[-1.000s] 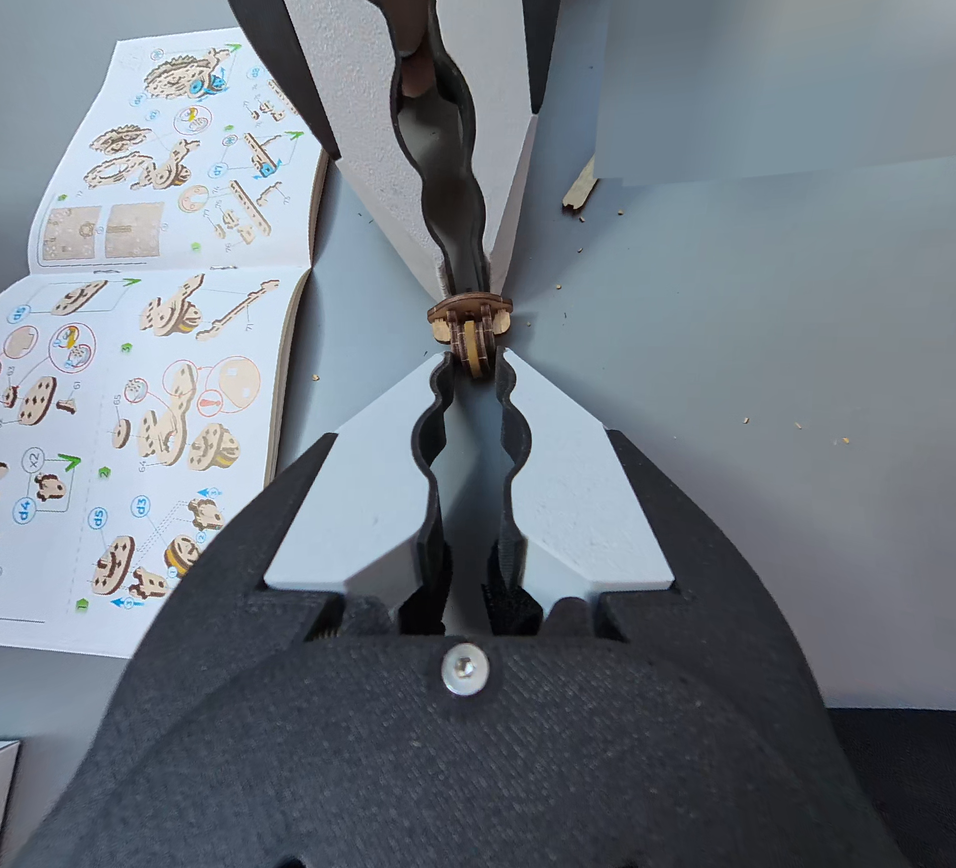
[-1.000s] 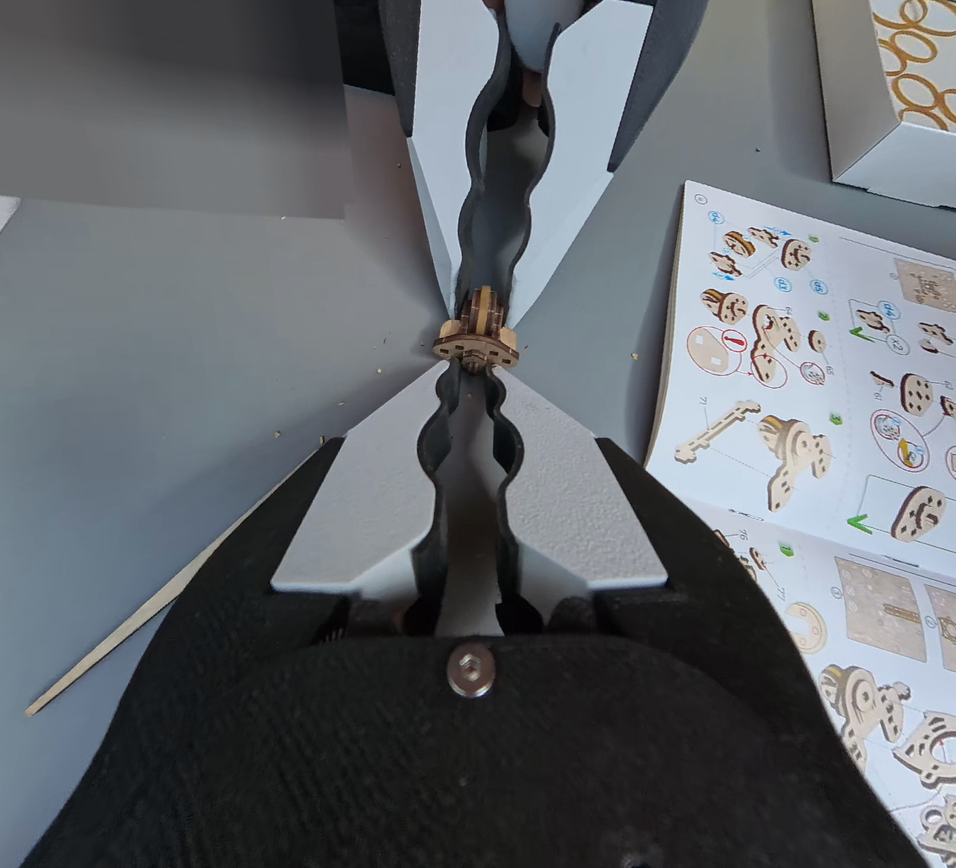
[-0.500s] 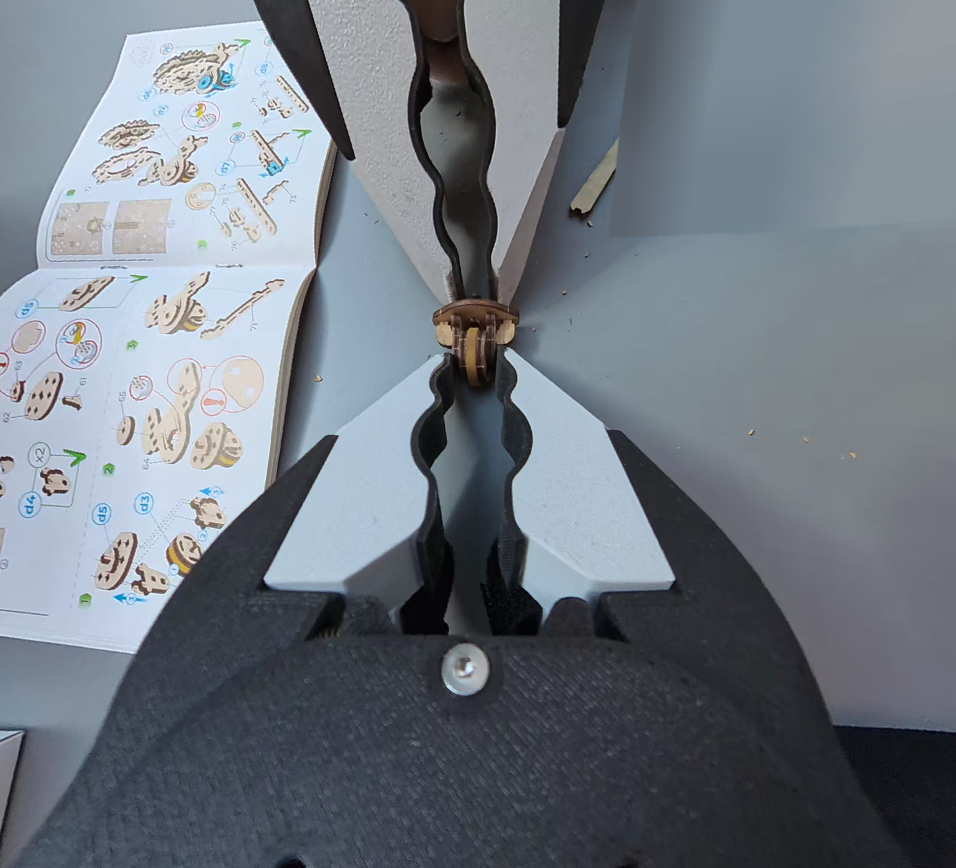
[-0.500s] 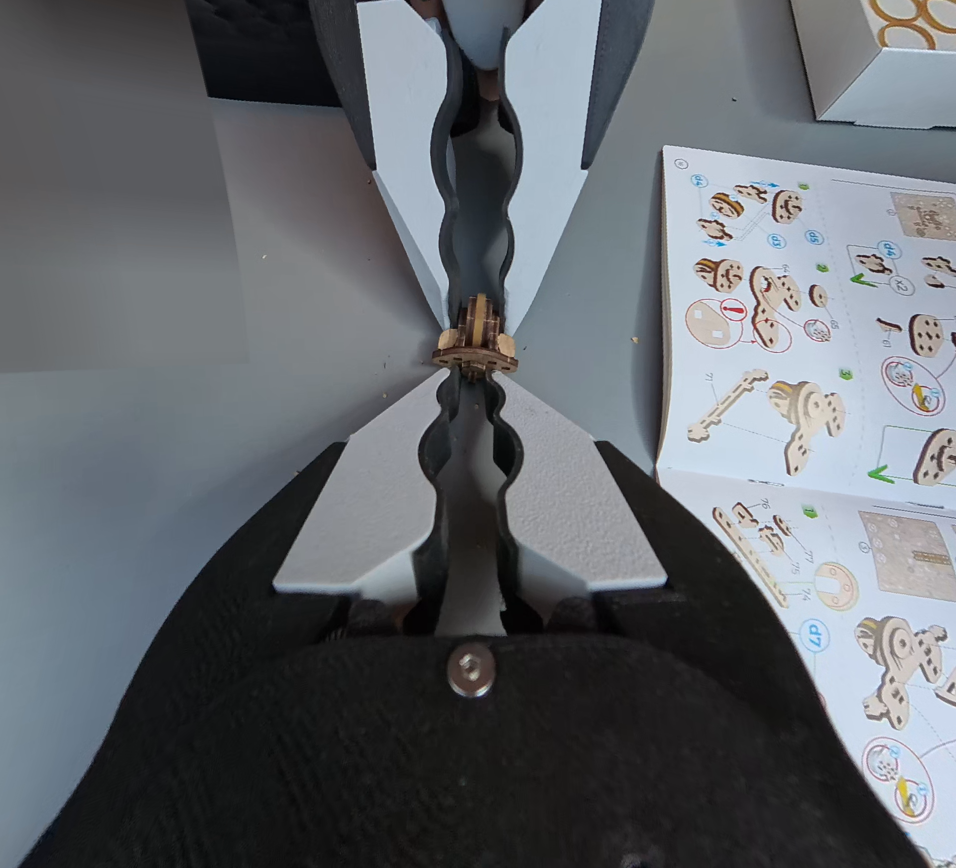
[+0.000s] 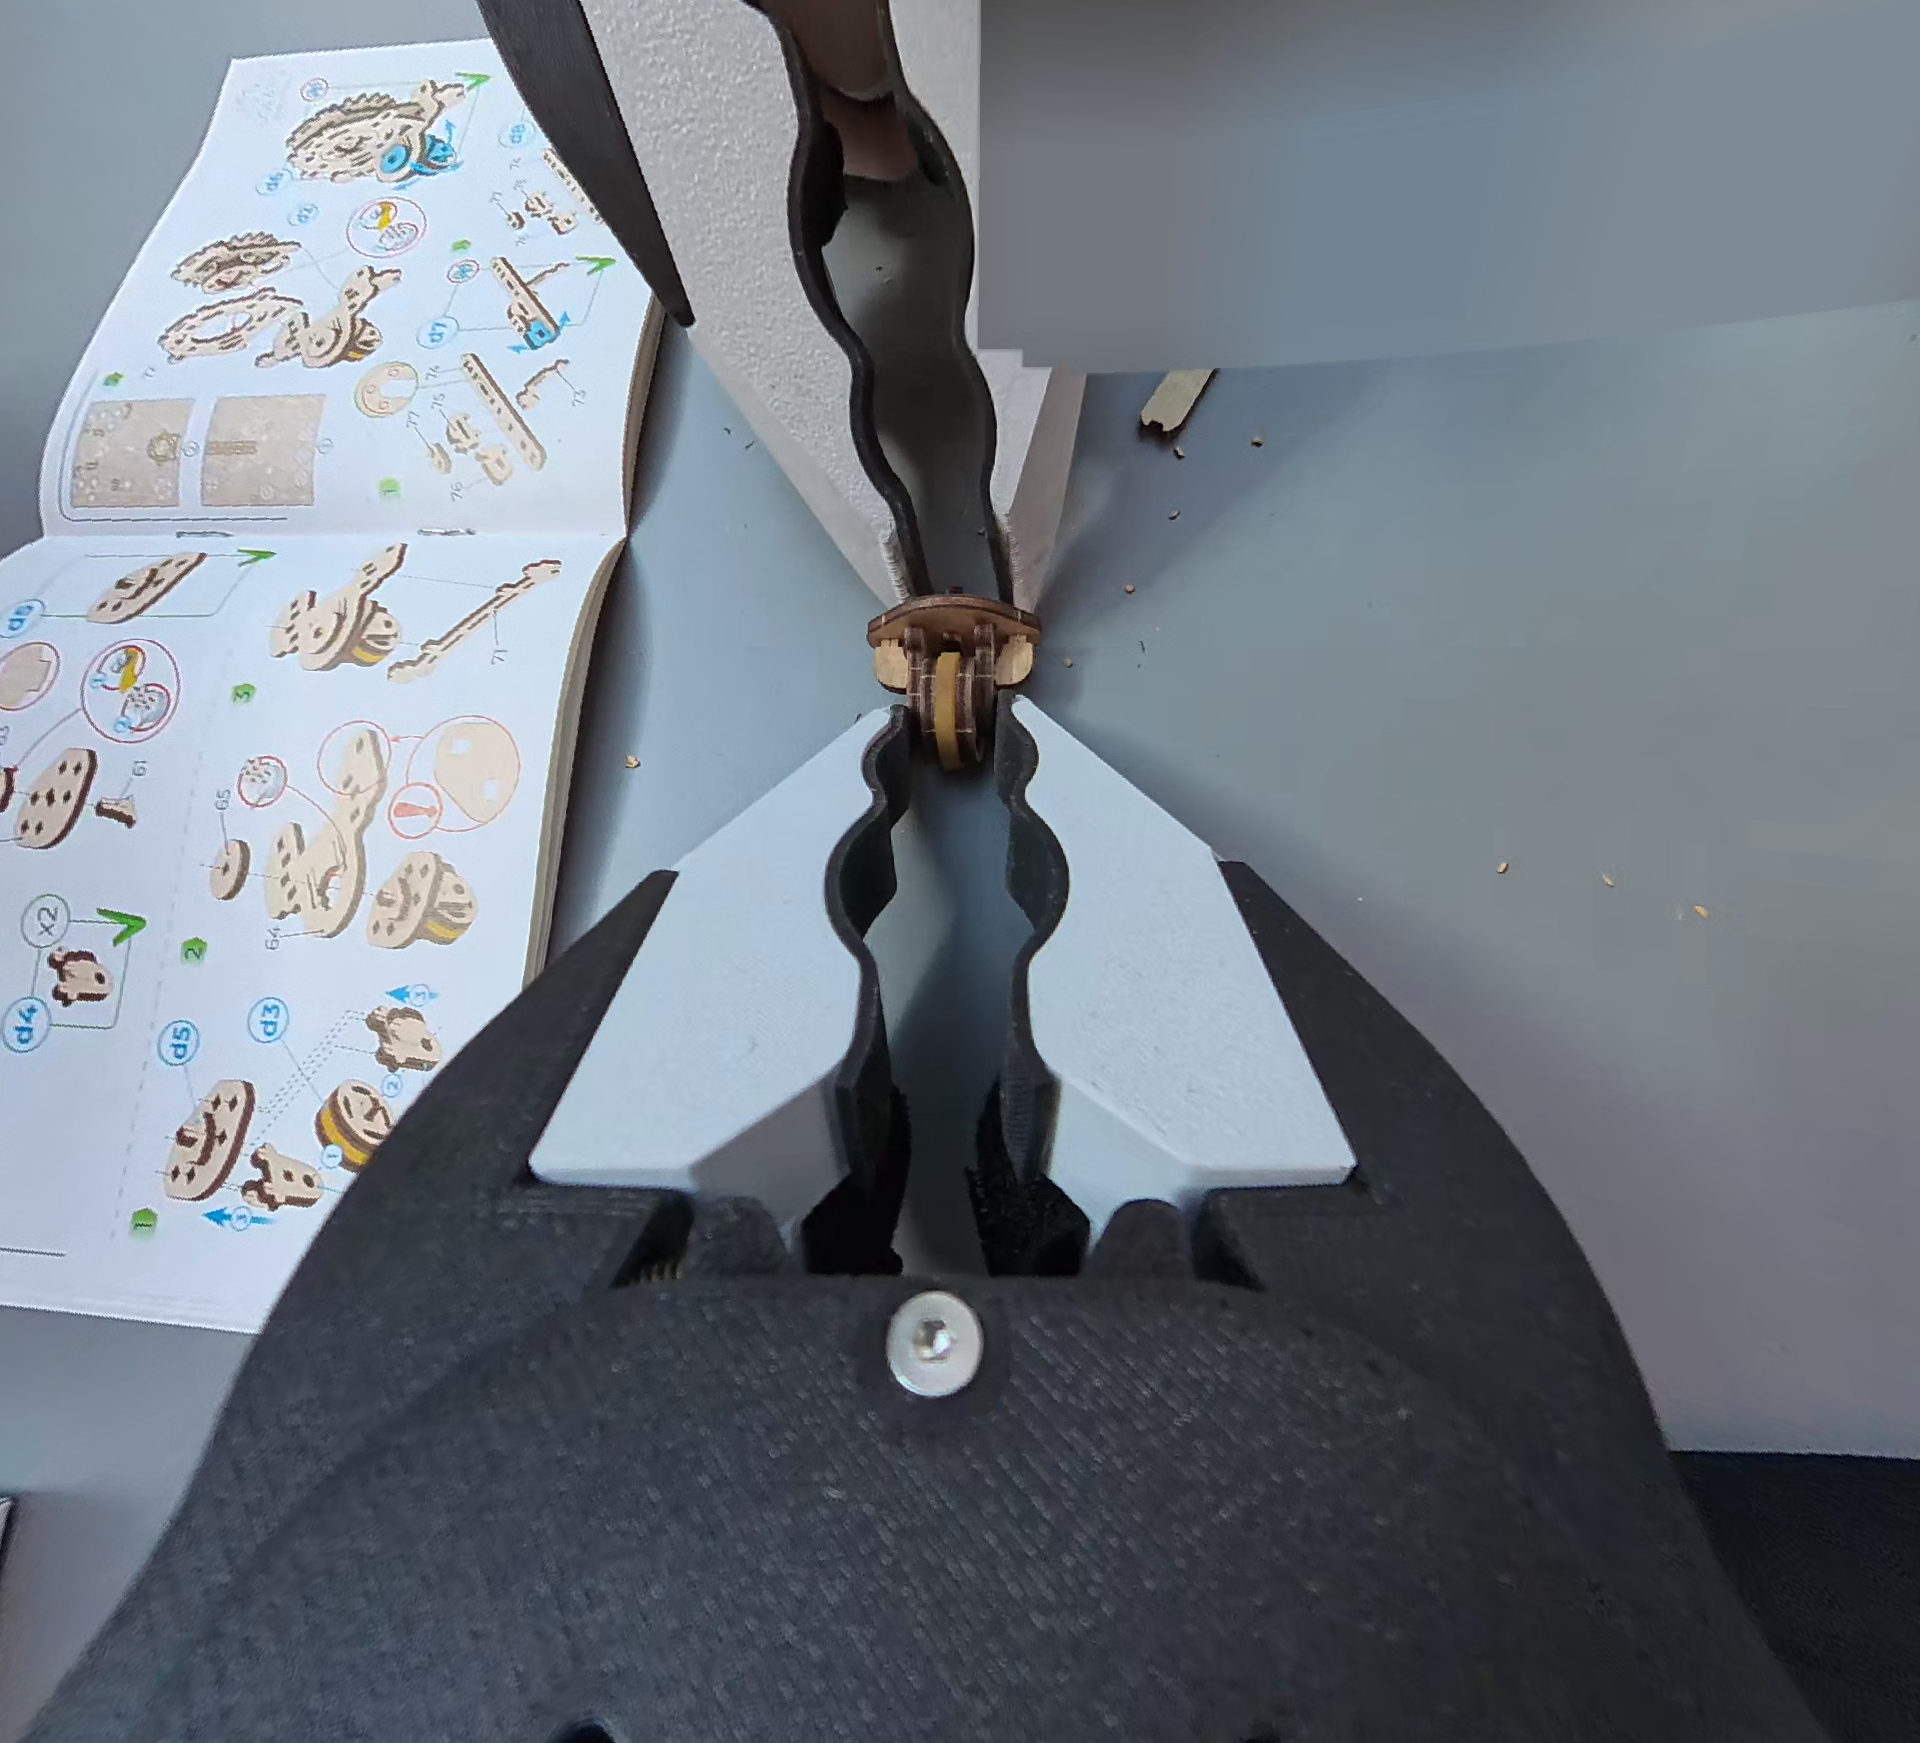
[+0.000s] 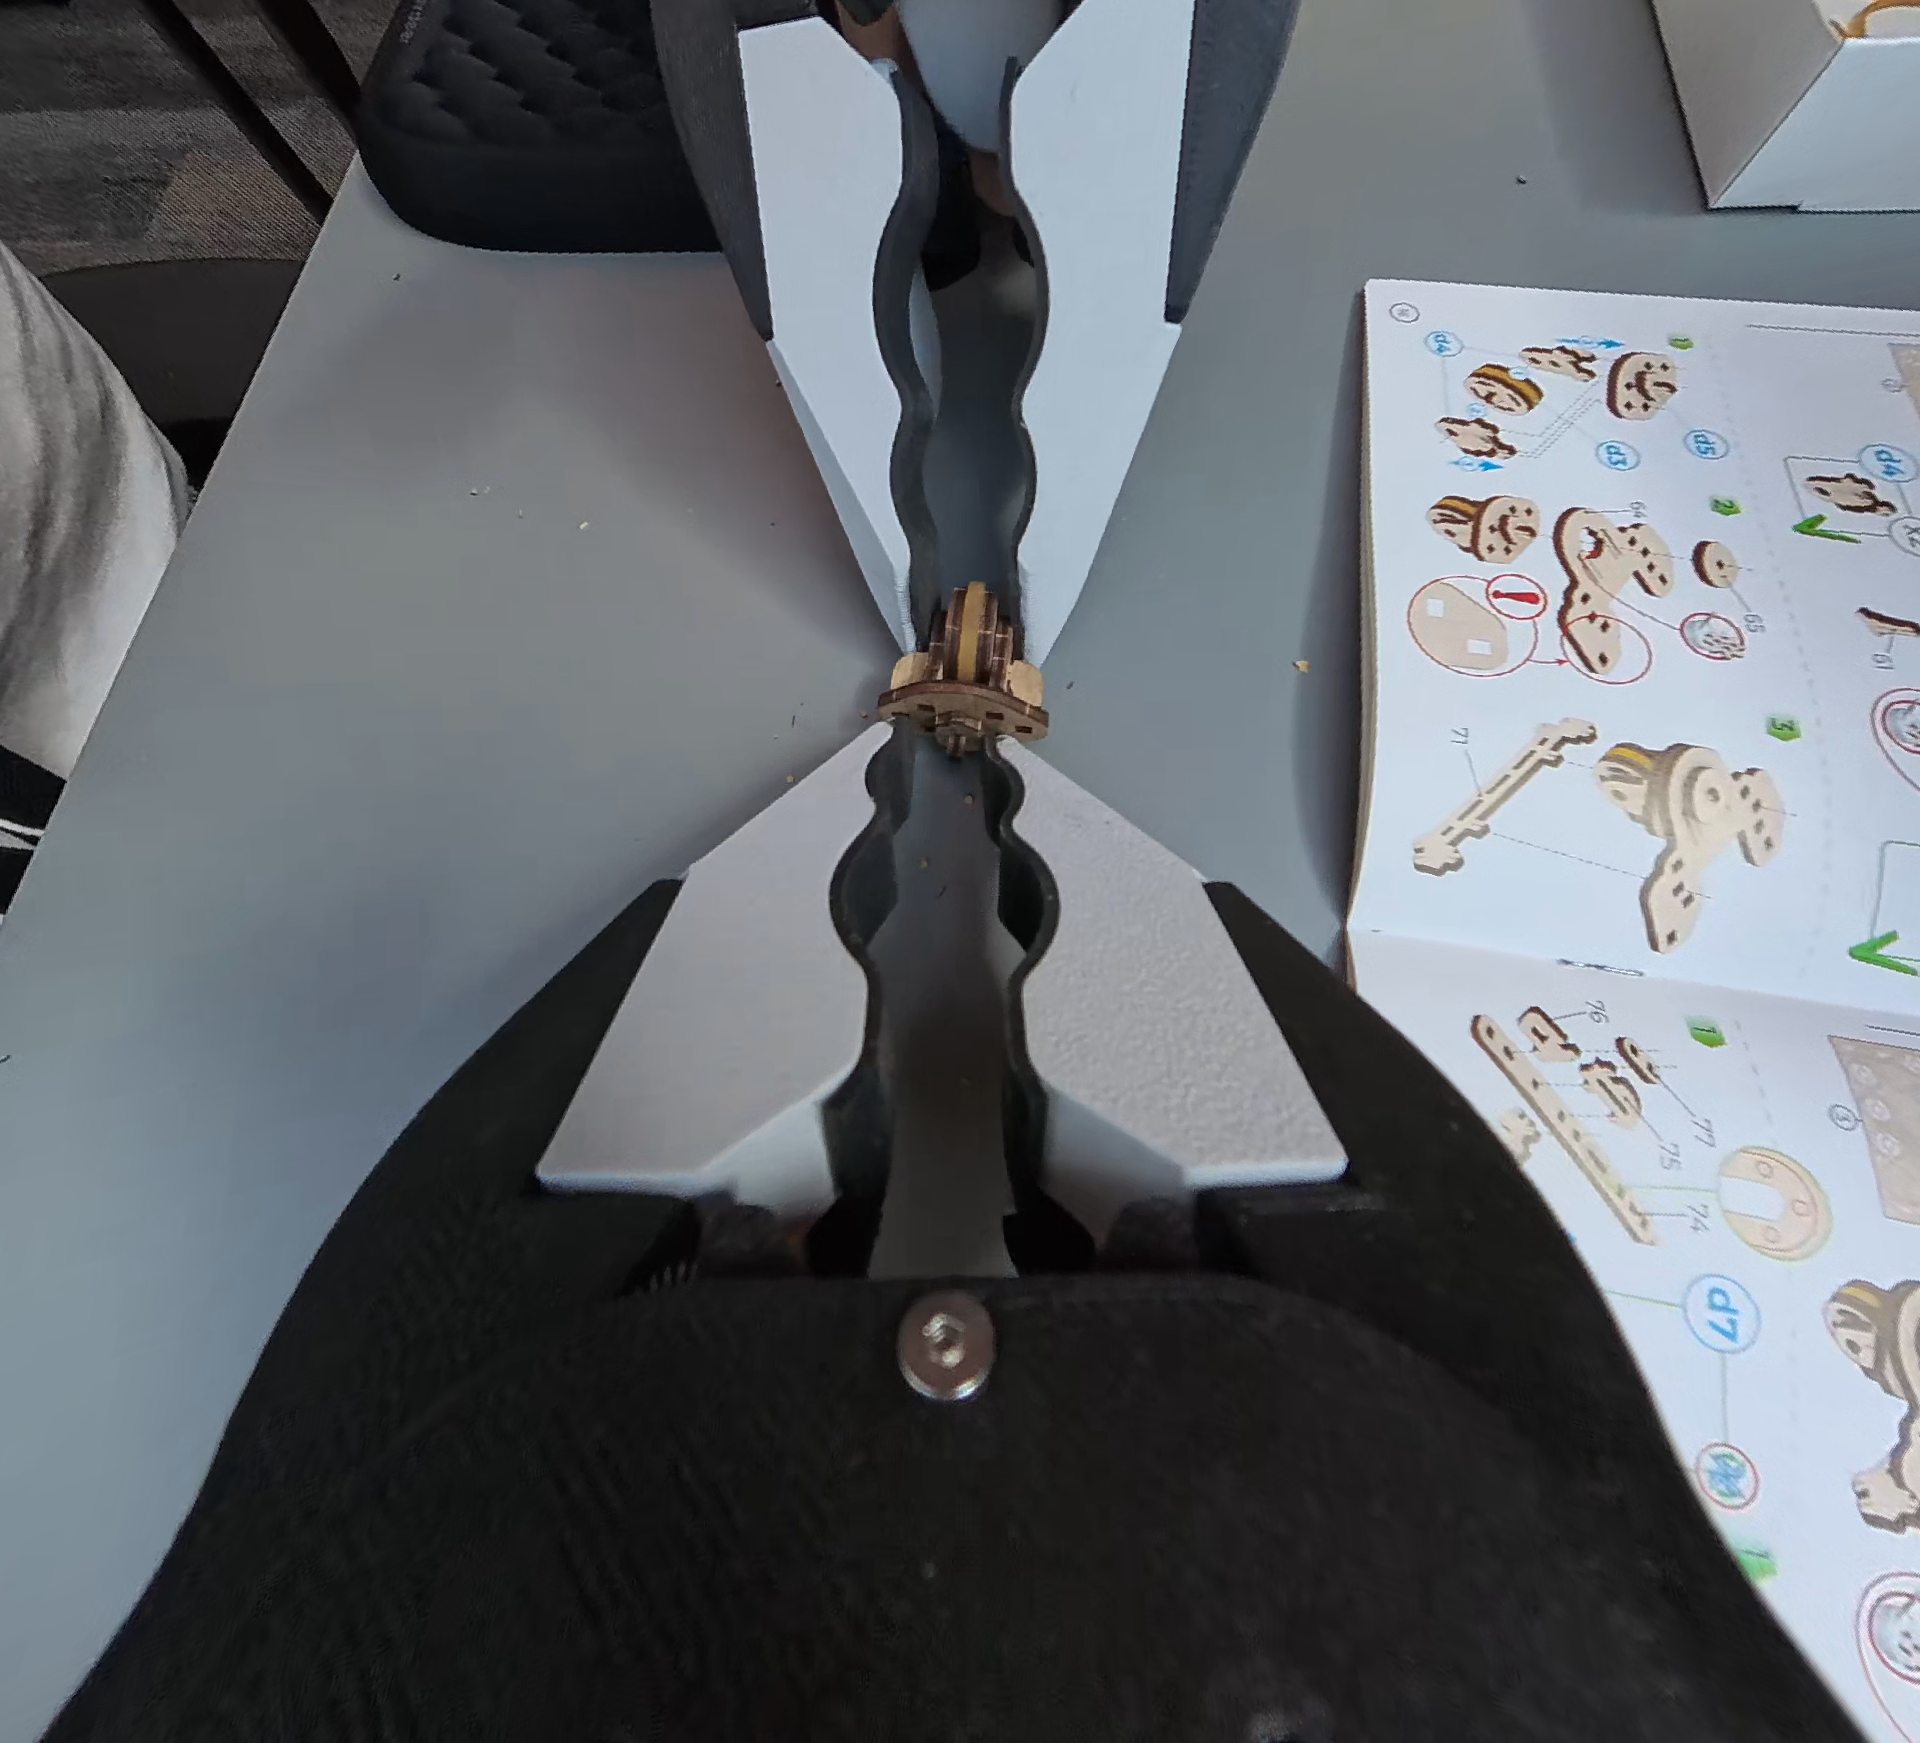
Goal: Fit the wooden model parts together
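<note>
A small wooden assembly hangs in the air between my two grippers, which meet tip to tip above the grey table. It is a wheel stack with a yellow ring, fitted into a flat oval plate. My left gripper is shut on the wheel stack. My right gripper comes in from the far side and is shut on the plate's back. In the right wrist view my right gripper pinches the plate, and the left gripper holds the wheel stack.
An open instruction booklet lies on the table, and it also shows in the right wrist view. A white box with gold rings stands beyond it. A black ribbed pad lies at the table's edge. A wood strip and crumbs lie around. Less than 4 cm separates the two grippers' tips.
Both grippers keep their hold on the joined parts. The pair has swung and shifted together, so the table's edge and the black pad now show in the right wrist view.
</note>
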Tool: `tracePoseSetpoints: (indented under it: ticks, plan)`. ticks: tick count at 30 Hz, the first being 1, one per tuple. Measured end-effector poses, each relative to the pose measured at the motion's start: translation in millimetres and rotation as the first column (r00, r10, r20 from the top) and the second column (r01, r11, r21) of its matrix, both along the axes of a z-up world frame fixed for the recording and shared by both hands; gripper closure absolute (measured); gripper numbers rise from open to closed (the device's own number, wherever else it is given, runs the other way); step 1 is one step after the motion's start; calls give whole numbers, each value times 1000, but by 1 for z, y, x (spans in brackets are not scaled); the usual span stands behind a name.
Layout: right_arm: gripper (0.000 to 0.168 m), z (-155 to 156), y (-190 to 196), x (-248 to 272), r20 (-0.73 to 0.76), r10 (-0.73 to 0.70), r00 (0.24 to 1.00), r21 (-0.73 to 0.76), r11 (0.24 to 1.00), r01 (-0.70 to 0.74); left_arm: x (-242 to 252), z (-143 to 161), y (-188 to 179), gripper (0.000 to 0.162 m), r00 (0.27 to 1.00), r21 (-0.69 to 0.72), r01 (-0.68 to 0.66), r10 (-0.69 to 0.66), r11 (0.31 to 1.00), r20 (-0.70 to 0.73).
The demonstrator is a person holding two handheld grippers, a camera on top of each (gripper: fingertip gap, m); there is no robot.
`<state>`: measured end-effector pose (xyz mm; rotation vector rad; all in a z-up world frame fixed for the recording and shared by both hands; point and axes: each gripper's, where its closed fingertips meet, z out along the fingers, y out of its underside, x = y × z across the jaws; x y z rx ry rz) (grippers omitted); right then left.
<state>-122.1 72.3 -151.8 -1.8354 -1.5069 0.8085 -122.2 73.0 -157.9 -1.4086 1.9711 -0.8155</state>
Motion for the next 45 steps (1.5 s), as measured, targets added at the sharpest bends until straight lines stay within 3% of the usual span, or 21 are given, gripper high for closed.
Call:
tracePoseSetpoints:
  ticks: [14,21,26,36,39,45]
  plan:
    - [165,2,1,-2,7,-49,999,-15,999,49,1,0,0,148,1000,33,-16,16,999,-6]
    - [151,1,-4,1,-23,40,999,-61,997,-42,1,0,0,148,1000,14,-6,6,1000,2]
    - [159,0,0,1,-18,21,1000,-50,999,-22,2,1,0,148,1000,31,-1,1,1000,13]
    - [158,0,-2,0,-12,46,999,-32,998,-47,1,1,-4,147,999,30,26,-27,999,18]
    - [153,-1,-5,0,-6,69,998,-23,997,-69,0,1,-5,136,999,13,35,-35,999,17]
    - [153,-1,-4,-1,-3,65,998,-17,998,-65,-1,1,-9,136,998,-1,63,-63,998,13]
